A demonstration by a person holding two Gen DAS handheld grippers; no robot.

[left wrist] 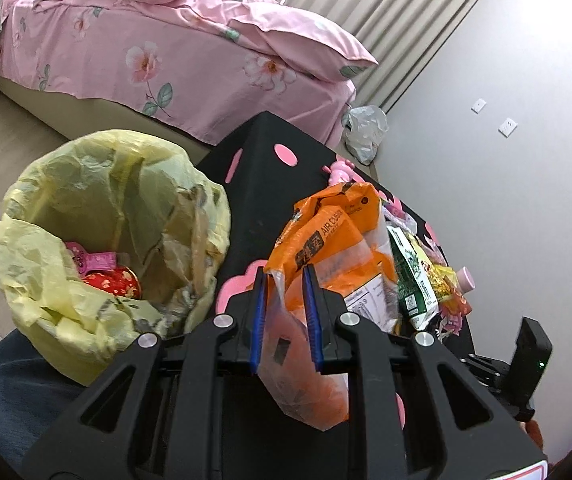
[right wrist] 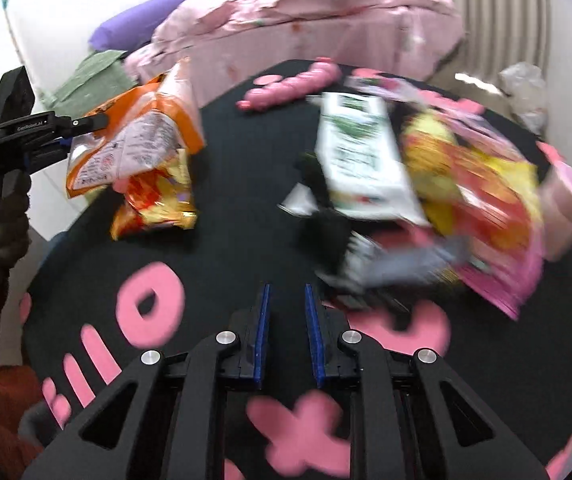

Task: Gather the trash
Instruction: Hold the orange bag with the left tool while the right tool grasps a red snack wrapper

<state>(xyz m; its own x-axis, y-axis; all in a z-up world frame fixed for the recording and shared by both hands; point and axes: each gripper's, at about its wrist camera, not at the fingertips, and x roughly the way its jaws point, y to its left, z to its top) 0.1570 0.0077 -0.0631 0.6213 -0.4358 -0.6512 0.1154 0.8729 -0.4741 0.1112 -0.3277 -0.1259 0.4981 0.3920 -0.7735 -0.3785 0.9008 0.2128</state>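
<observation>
Bed with pink floral cover fills the background beyond the work area. Black round table with pink lettering stands in front of it. Bin lined with a pale yellow bag sits on the floor just beside the table's left edge; inside it lie a red printed packet and a pink wrapper. On the table's right side, a heap of wrappers: a white-and-green carton on top, a yellow-red packet just beside it, heavily blurred. A small orange-gold snack packet lies apart on the table's left part. Left gripper: blue pads clamped on the orange snack bag, which is lifted clear of the table, near the bin but not over it; its lower end hangs between the fingers. Right gripper: fingers parted with a moderate gap, nothing between them, hovering above the table's near side.
</observation>
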